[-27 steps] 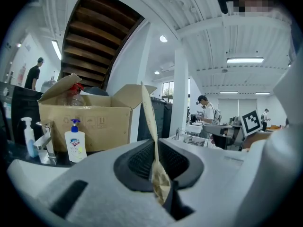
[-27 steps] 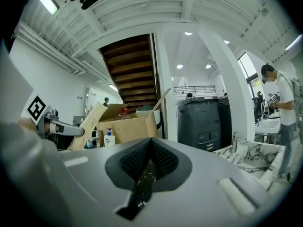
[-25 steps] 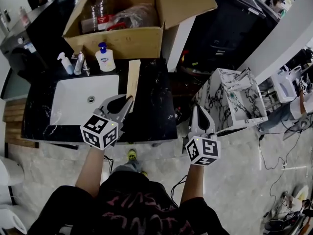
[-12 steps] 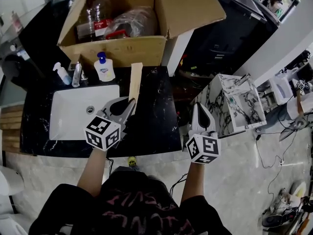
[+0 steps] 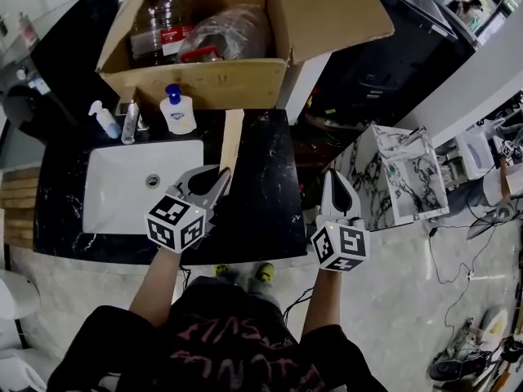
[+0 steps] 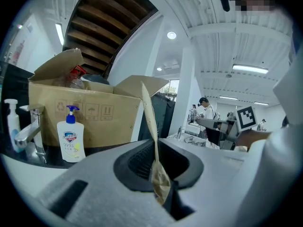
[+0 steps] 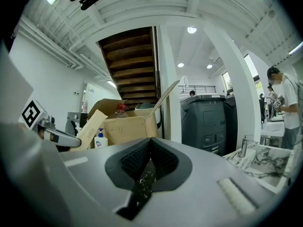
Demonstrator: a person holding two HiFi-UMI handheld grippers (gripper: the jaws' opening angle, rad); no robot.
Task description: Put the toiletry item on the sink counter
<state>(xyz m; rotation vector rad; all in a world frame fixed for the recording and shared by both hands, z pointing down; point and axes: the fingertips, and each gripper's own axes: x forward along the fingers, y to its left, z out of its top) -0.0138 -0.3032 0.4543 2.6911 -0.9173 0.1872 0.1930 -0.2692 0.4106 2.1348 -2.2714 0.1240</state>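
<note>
Toiletry packet (image 5: pixel 231 141), a long flat strip of brown paper, is pinched at its near end between the jaws of my left gripper (image 5: pixel 219 175), which are closed on it. In the left gripper view it rises thin and edge-on from the jaws, leaning a little. From the head view it hangs over the black counter (image 5: pixel 261 194), just right of the basin, with its far end pointing towards the cardboard box. I cannot tell whether any part of it touches the counter.

The counter is dark stone with pale veins, and I stand at its front edge. The cardboard box (image 5: pixel 204 84) sits at the back with its flaps open, and inside it are plastic bottles (image 5: pixel 159 31) and a clear bag (image 5: pixel 225 35). The white basin (image 5: pixel 122 202) is set into the left part of the counter. Off to the right, apart from the counter, stands a small marble-patterned cabinet (image 5: pixel 400 178).

My right gripper (image 5: pixel 335 178) is beside the counter's right end with its jaws together and nothing between them.

Behind the basin, a white soap bottle (image 5: pixel 177 111) with a blue pump stands just in front of the box. The tap (image 5: pixel 131 121) is left of it, and a small spray bottle (image 5: pixel 104 119) stands further left.
</note>
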